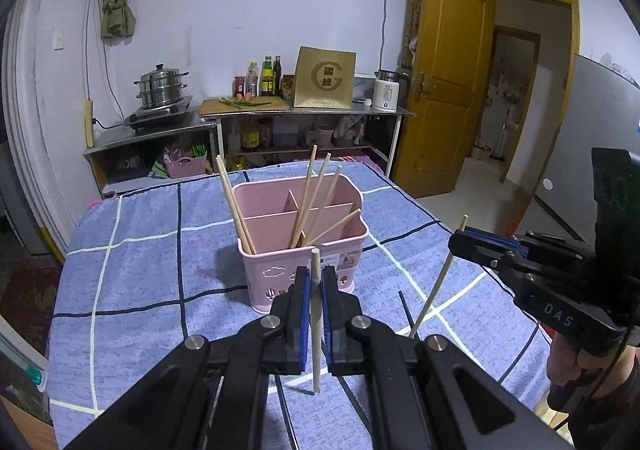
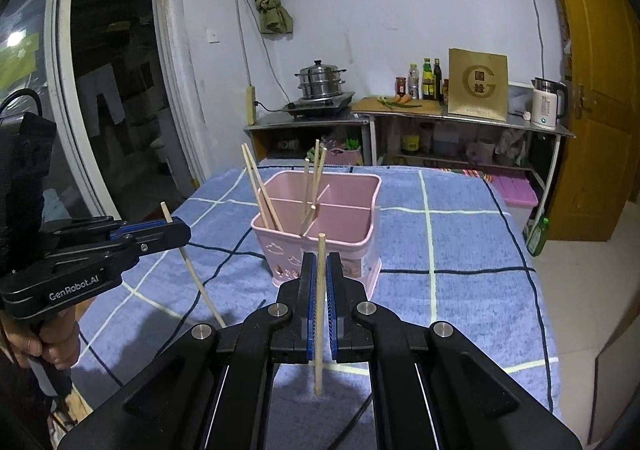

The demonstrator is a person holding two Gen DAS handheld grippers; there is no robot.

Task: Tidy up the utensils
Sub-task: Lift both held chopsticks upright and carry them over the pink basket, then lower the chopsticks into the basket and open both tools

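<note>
Left wrist view: left claw (image 1: 315,282) at bottom centre, pinched tight on one chopstick (image 1: 316,326), stick near vertical, tip poking above the pads, tail hanging clear below them. Right claw (image 1: 460,240) comes in from the right edge, clamped on a second chopstick (image 1: 434,290) near its top end; the long lower part slants down toward the table (image 1: 140,270), covered in a blue checked cloth. I can't tell whether its lower tip touches the cloth. Pink caddy (image 1: 304,250) sits mid-frame just beyond the left claw: divided compartments, two sticks leaning in the near-left corner, about four more fanned out of the middle. A hand (image 1: 576,366) grips the right tool's handle at lower right.

Right wrist view: right claw (image 2: 320,282) at bottom centre, closed on its own chopstick (image 2: 319,314), upright, roughly mid-length grip. Left claw (image 2: 176,232) enters from the left edge, holding its stick (image 2: 196,274), which angles down and to the right. Caddy (image 2: 320,234) is dead ahead, centre frame; the right-hand compartments look empty from here.

Handling, my read: sticks are light, stiff, thin and smooth, so they'll pivot in the pads if gripped far off centre. Mid-length hold is best for a controlled drop; an end grip will swing. The caddy looks like light plastic and may slide or tip if a stick jams against a divider, so enter from above and release once the tip is inside.
</note>
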